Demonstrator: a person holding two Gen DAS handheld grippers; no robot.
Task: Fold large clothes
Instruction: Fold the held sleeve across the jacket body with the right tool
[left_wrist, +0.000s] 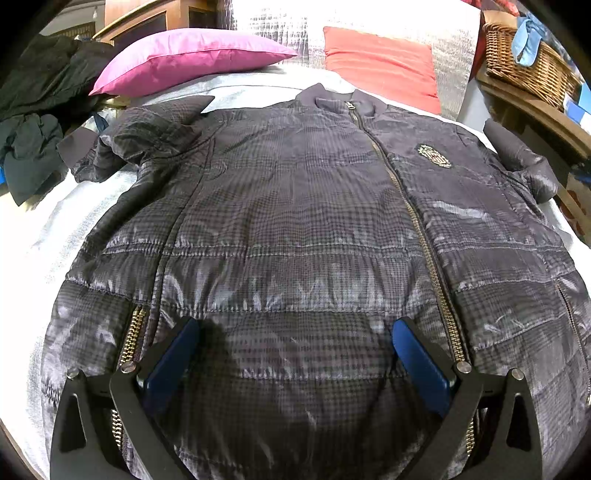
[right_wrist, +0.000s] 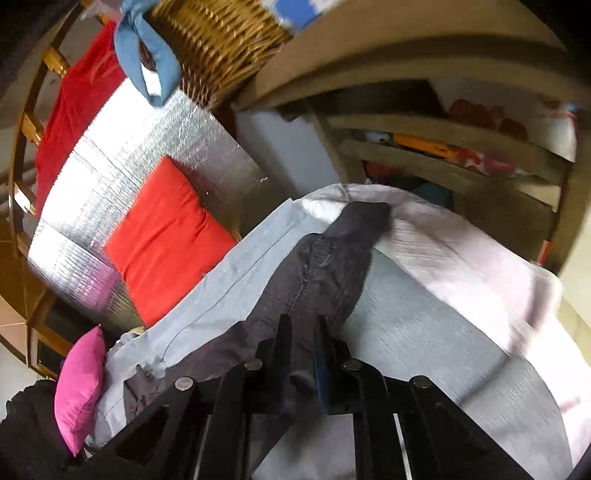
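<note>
A dark checked padded jacket (left_wrist: 295, 192) lies front up and zipped on the bed, collar toward the pillows, sleeves out to both sides. My left gripper (left_wrist: 297, 325) hovers open over the jacket's lower front, its blue pads (left_wrist: 173, 354) wide apart with only flat fabric below them. In the right wrist view my right gripper (right_wrist: 303, 321) is shut on the jacket's right sleeve (right_wrist: 325, 266), and the fabric runs up from between the fingers. The sleeve's dark cuff (right_wrist: 365, 218) rests on the white bedding beyond.
A pink pillow (left_wrist: 184, 55) and a red pillow (left_wrist: 384, 62) lean at the head of the bed. Dark clothes (left_wrist: 33, 110) are piled at the left. A wicker basket (left_wrist: 528, 62) sits on wooden shelving (right_wrist: 443, 155) close to the bed's right side.
</note>
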